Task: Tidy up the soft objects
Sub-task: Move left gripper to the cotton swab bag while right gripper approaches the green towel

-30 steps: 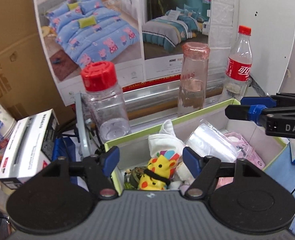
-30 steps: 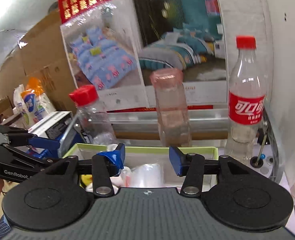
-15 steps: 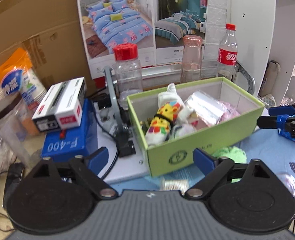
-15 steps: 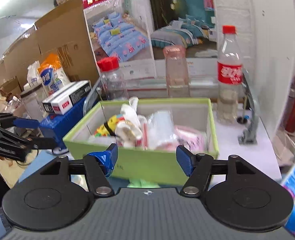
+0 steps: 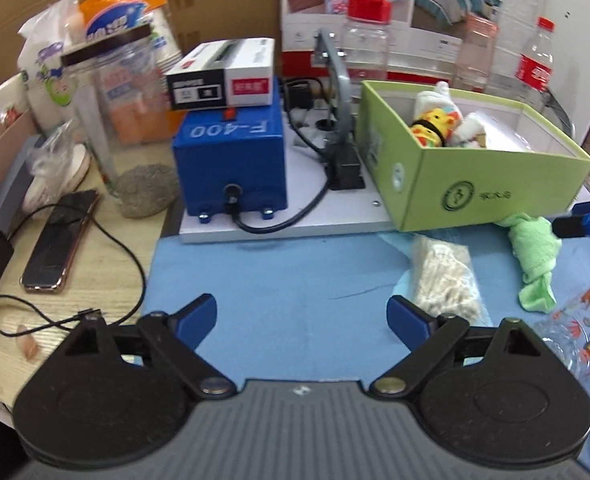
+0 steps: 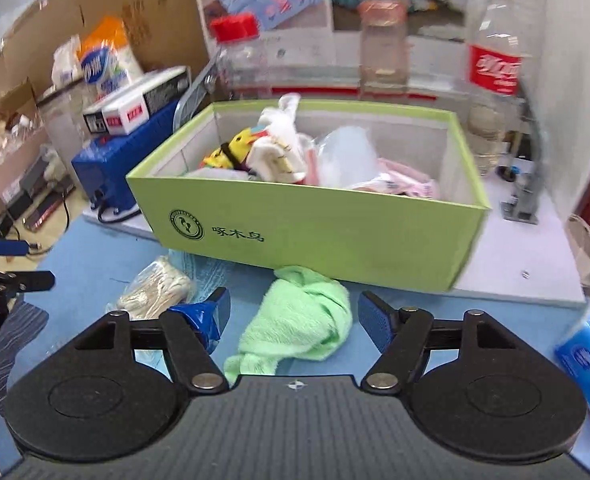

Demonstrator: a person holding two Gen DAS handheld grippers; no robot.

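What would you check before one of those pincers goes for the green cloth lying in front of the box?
1. Right gripper open: ok; its jaws have just been opening, nothing pressed between the pads.
2. Green cloth lined up between the right fingers: ok, it lies on the blue mat ahead of them.
3. Left gripper empty and open: ok.
4. Green box has room: ok, space shows on its right side.
5. Bag of pale cloth clear of the cloth: ok, apart.
6. Cloth free under the box edge: cannot tell.
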